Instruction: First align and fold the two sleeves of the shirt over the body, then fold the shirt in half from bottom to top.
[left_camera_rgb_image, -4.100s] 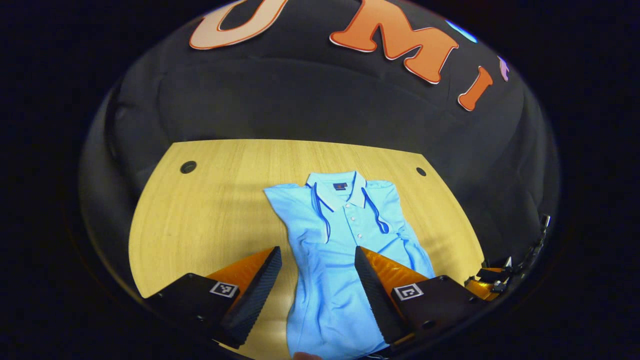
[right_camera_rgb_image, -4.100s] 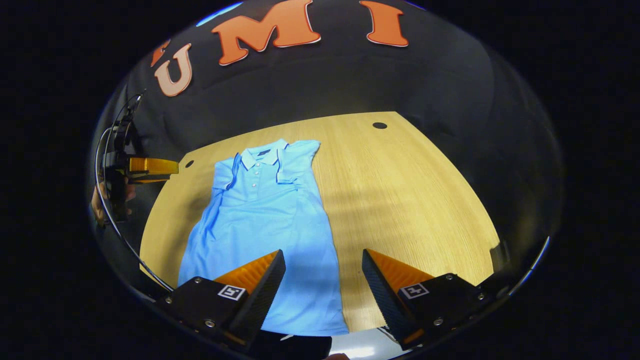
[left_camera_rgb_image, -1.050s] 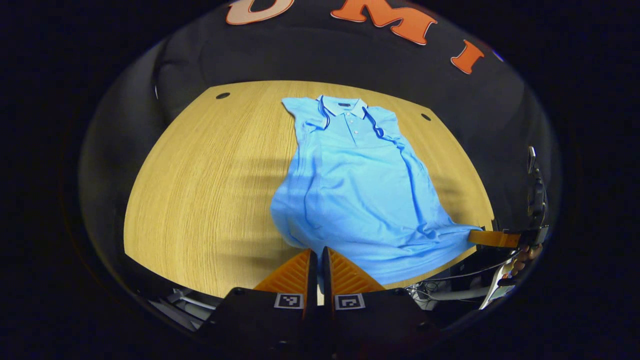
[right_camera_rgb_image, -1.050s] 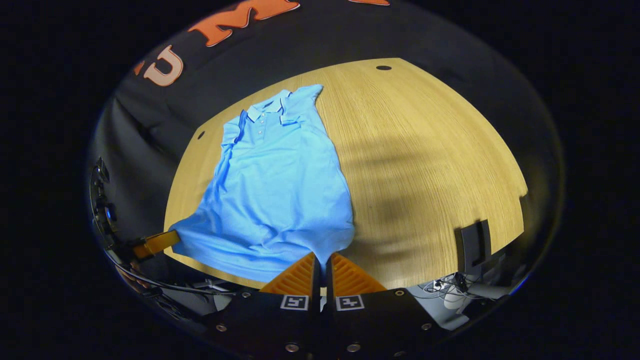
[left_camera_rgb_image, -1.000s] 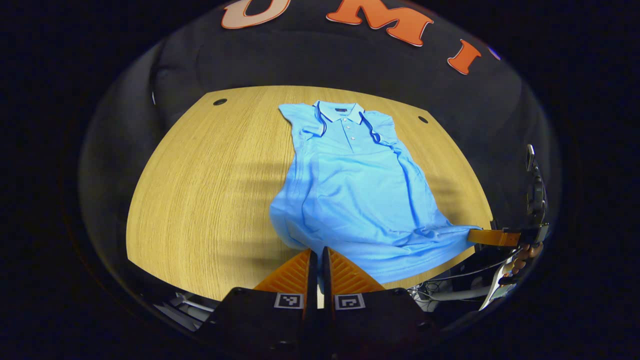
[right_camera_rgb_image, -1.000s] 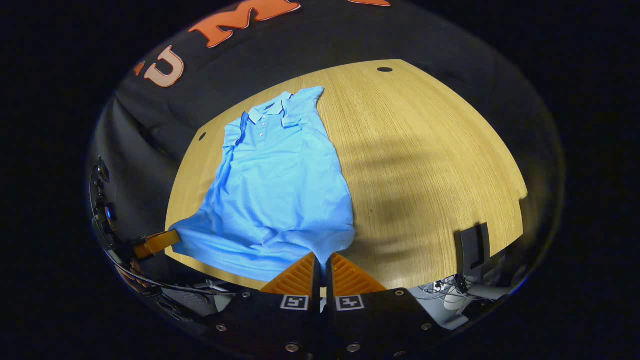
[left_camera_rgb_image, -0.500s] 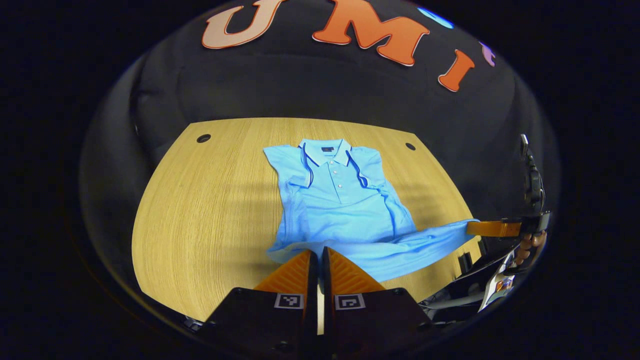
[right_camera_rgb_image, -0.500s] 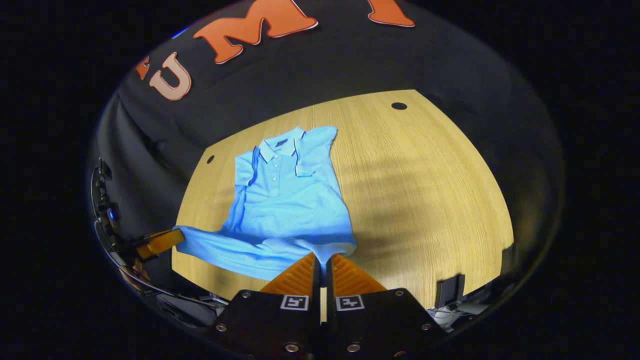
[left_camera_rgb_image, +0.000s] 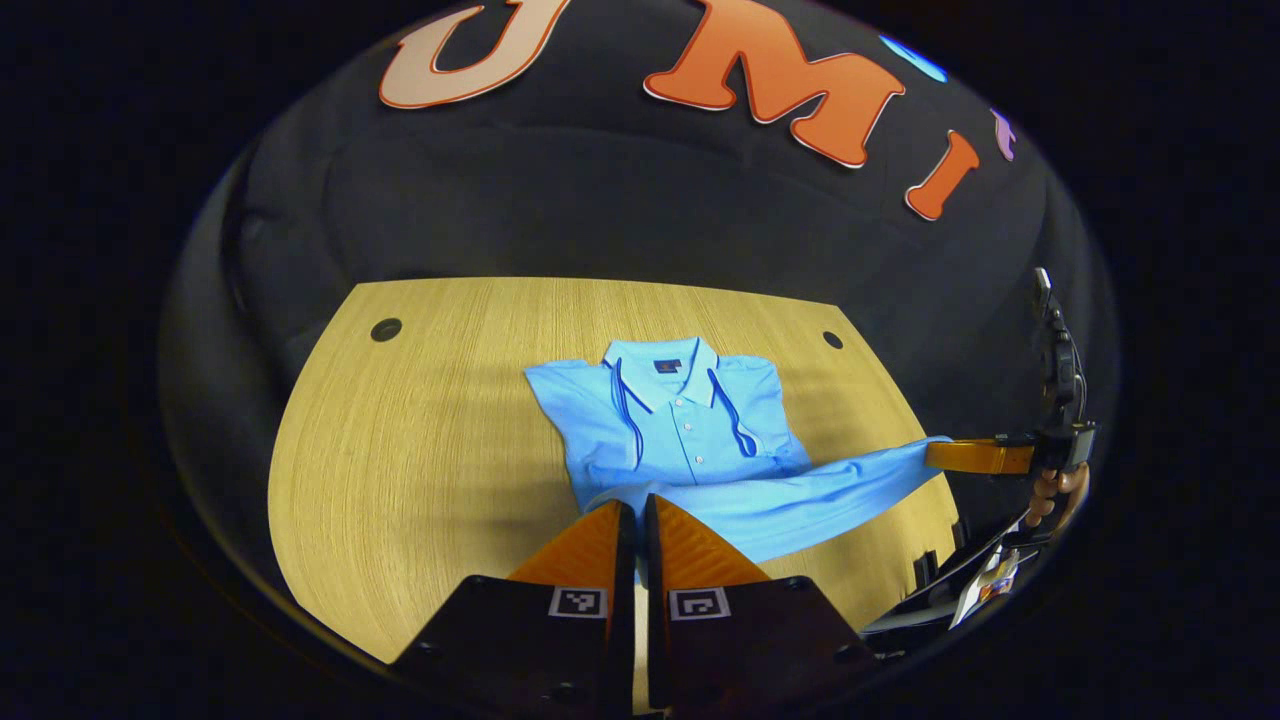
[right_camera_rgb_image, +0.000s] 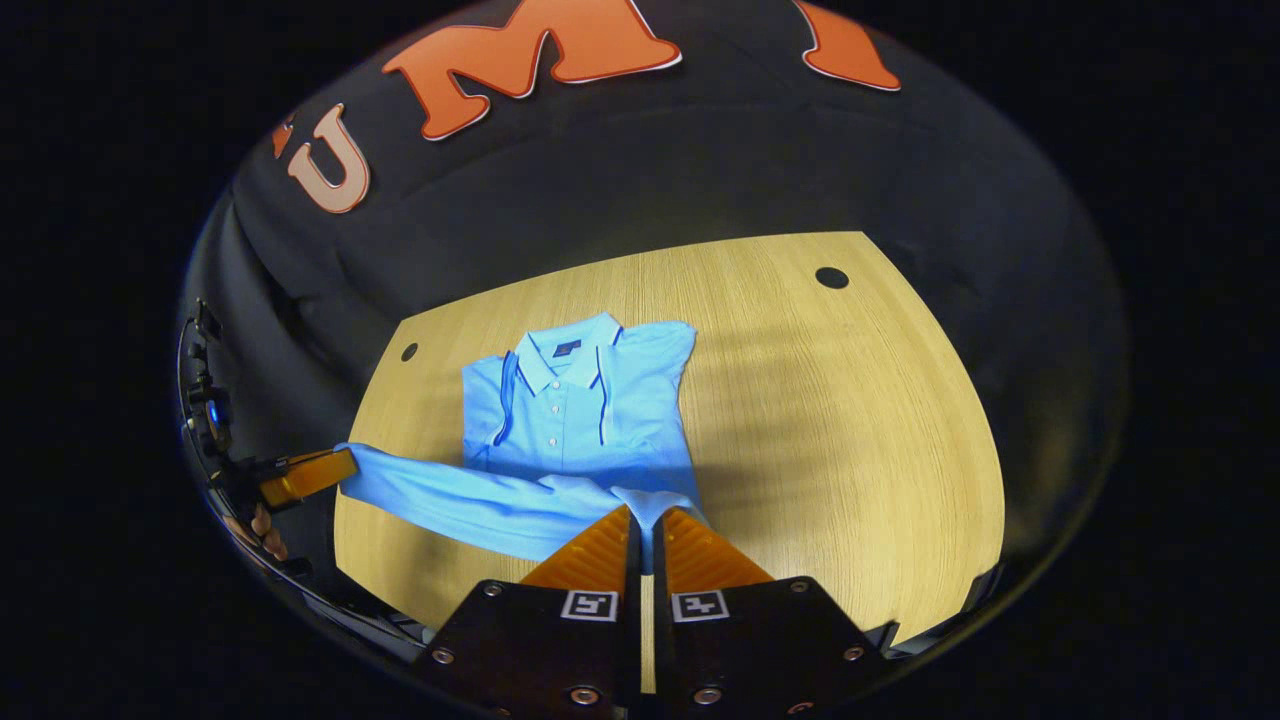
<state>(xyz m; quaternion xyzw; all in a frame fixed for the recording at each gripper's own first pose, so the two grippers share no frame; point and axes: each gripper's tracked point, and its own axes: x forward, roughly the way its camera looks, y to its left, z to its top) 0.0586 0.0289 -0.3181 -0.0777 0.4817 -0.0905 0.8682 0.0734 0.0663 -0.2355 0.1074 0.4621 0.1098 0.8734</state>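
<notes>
Shirt (left_camera_rgb_image: 690, 430): light blue polo on the wooden surface (left_camera_rgb_image: 400, 450), collar toward the far edge, sleeves folded over the body, hem lifted off the near edge and stretched between both grippers.
Left gripper (left_camera_rgb_image: 634, 512): jaws pressed together, pinching one hem corner.
Right gripper (right_camera_rgb_image: 644, 518): jaws pressed together, pinching the other hem corner.

soft cloth shirt (left_camera_rgb_image: 690, 425), matt wood-grain table (left_camera_rgb_image: 420, 440)
</notes>
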